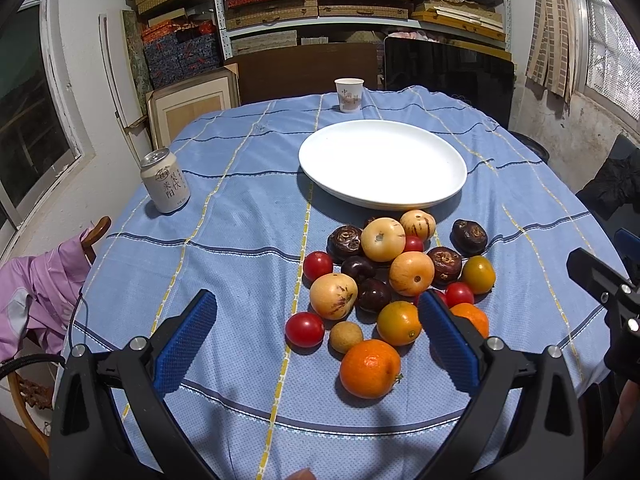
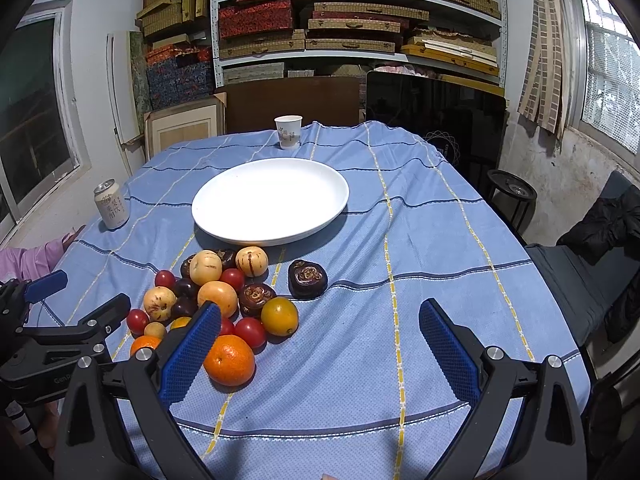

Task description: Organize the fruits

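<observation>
A pile of fruits lies on the blue checked tablecloth in front of an empty white plate (image 1: 382,162) (image 2: 270,200): oranges (image 1: 370,368) (image 2: 229,359), red tomatoes (image 1: 305,329), pale yellow fruits (image 1: 333,295), dark brown fruits (image 2: 307,279) and a yellow-orange fruit (image 2: 279,316). My left gripper (image 1: 318,316) is open and empty, hovering just before the pile's near side. My right gripper (image 2: 320,326) is open and empty, to the right of the pile; its left finger overlaps the pile's edge in view.
A drink can (image 1: 165,181) (image 2: 111,205) stands at the left of the table. A paper cup (image 1: 349,95) (image 2: 288,132) stands behind the plate. A chair with pink cloth (image 1: 36,296) is at left, a dark chair (image 2: 592,272) at right. Shelves of boxes fill the back wall.
</observation>
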`<state>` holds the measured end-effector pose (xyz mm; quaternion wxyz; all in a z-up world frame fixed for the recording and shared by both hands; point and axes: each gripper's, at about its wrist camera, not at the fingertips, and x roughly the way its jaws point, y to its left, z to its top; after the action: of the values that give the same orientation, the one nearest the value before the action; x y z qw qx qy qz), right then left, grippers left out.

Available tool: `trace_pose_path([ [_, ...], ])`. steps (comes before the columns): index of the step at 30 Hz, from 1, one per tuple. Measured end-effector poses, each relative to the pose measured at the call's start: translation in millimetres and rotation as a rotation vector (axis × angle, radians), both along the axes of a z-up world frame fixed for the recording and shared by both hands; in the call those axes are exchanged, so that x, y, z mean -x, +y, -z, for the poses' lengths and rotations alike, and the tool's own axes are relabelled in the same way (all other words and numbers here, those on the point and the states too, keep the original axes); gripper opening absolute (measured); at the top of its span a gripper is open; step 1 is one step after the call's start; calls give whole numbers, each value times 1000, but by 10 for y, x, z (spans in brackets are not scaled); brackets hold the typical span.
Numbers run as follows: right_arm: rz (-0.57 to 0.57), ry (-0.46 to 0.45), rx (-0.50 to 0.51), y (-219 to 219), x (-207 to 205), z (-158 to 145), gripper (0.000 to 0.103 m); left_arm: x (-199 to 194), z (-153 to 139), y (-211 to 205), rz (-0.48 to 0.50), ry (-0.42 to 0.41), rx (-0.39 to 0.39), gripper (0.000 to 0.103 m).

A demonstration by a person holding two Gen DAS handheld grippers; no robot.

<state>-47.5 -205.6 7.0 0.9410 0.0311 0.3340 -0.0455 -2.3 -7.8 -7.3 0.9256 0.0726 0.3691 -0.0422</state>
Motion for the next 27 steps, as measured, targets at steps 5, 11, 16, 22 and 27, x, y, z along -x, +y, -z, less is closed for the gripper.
trace_pose_path([
  [5,2,4,0,5,9,3,99,39,-1,-3,14,-1,2,99],
  [11,2,4,-1,4,11,5,99,31,0,9,16,2,3,99],
  [16,1,5,0,5,13,5,99,34,4,6,13,3,5,99],
  [22,1,4,2,11,13,11,99,35,14,9,17,3,4,99],
  [27,1,4,1,15,11,10,99,35,24,8,16,5,5,99],
])
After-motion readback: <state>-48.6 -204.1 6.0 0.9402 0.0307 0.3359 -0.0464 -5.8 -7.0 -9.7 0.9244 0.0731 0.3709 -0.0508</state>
